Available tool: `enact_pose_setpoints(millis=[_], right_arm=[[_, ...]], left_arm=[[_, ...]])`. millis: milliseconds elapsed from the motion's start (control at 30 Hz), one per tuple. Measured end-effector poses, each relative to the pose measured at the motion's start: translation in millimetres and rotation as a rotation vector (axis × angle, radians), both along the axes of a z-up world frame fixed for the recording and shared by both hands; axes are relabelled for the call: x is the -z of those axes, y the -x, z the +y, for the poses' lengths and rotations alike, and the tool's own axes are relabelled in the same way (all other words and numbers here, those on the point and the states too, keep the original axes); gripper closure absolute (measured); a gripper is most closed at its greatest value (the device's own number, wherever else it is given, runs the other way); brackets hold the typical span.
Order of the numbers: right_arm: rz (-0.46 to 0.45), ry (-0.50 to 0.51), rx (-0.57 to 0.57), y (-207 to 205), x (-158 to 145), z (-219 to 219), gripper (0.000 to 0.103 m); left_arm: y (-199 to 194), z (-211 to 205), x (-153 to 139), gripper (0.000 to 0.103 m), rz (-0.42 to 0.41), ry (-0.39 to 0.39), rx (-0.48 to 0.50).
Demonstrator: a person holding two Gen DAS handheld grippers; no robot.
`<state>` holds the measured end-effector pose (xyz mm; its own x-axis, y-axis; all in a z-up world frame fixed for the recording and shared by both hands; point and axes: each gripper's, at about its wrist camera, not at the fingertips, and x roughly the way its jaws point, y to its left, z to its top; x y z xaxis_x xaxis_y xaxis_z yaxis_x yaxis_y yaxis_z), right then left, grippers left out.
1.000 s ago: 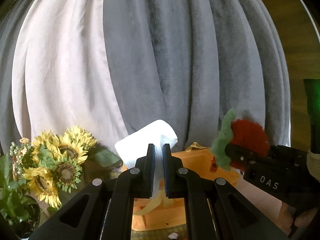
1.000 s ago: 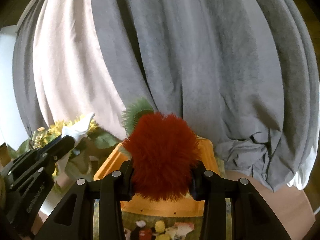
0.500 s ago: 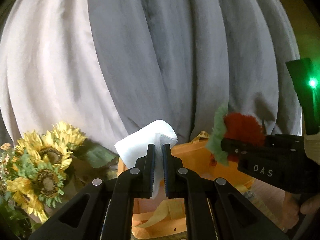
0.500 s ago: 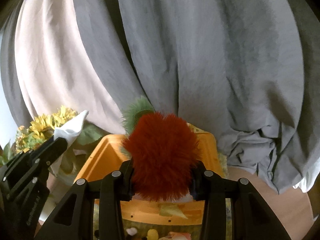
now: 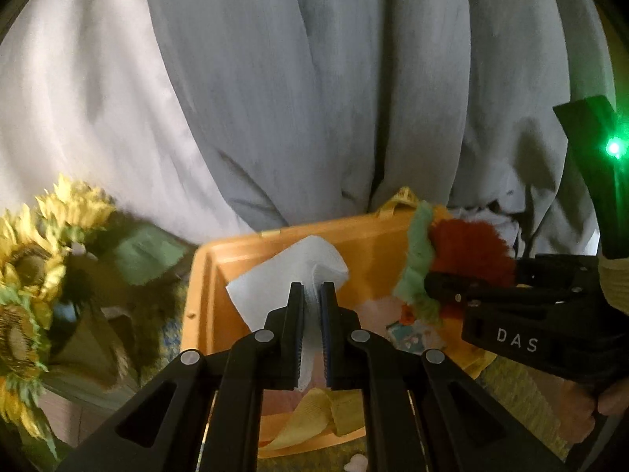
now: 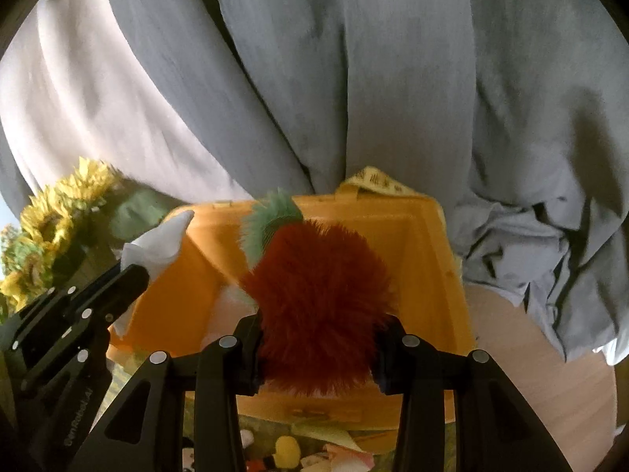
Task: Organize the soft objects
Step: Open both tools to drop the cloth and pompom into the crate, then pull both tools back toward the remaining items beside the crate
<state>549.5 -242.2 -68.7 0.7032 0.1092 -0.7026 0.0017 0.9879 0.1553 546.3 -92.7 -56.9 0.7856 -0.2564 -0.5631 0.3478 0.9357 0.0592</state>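
Note:
My left gripper (image 5: 312,295) is shut on a white folded cloth (image 5: 283,275) and holds it over the open orange bin (image 5: 243,247). My right gripper (image 6: 318,326) is shut on a fuzzy red plush with a green tuft (image 6: 318,295), also above the orange bin (image 6: 432,275). In the left wrist view the plush (image 5: 464,247) and right gripper (image 5: 428,287) show at the right. In the right wrist view the left gripper (image 6: 137,271) and its cloth (image 6: 157,244) show at the left. Soft items lie inside the bin, partly hidden.
Artificial sunflowers (image 5: 35,259) stand left of the bin. Grey and pale curtains (image 5: 314,78) hang close behind it. A patterned mat with small soft toys (image 6: 287,448) lies in front. Bare wooden table (image 6: 530,354) shows at the right.
Both grippers have tilted down and moved forward over the orange bin, so its inside now shows. Both keep hold of their items.

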Motion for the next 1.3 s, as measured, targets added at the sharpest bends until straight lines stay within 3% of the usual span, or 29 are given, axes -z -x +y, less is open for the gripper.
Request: enact_pose_setpoints(millis=[100, 167, 233, 333, 500, 767, 1000, 1133, 1300], right_arm=[[0.039, -0.007, -0.004, -5, 7, 0, 0.059], [0.054, -0.018, -0.005, -7, 10, -1, 0.054], [0.054, -0.022, -0.004, -8, 12, -2, 0.050], [0.045, -0.022, 0.007, -7, 10, -3, 0.042], [0.024, -0.011, 0.037, -2, 5, -7, 0.041], [-0.074, 0.047, 0.073, 29, -20, -3, 0.036], [-0.180, 0.067, 0.111, 68, -52, 0, 0.025], [-0.234, 0.067, 0.129, 92, -66, 4, 0.018], [-0.268, 0.054, 0.149, 117, -74, 7, 0.017]], left_arm=[[-5, 0, 7, 0.089, 0.030, 0.003, -0.007], [-7, 1, 10, 0.081, 0.044, 0.011, -0.004], [-7, 3, 10, 0.064, 0.053, 0.016, -0.001], [-6, 4, 8, 0.053, 0.044, 0.011, -0.012], [2, 13, 1, 0.042, 0.037, 0.020, -0.039], [33, 26, -26, 0.035, -0.033, 0.045, -0.081], [66, 36, -51, 0.022, -0.097, 0.080, -0.089], [86, 40, -62, 0.021, -0.133, 0.085, -0.084], [109, 45, -70, 0.021, -0.157, 0.096, -0.074]])
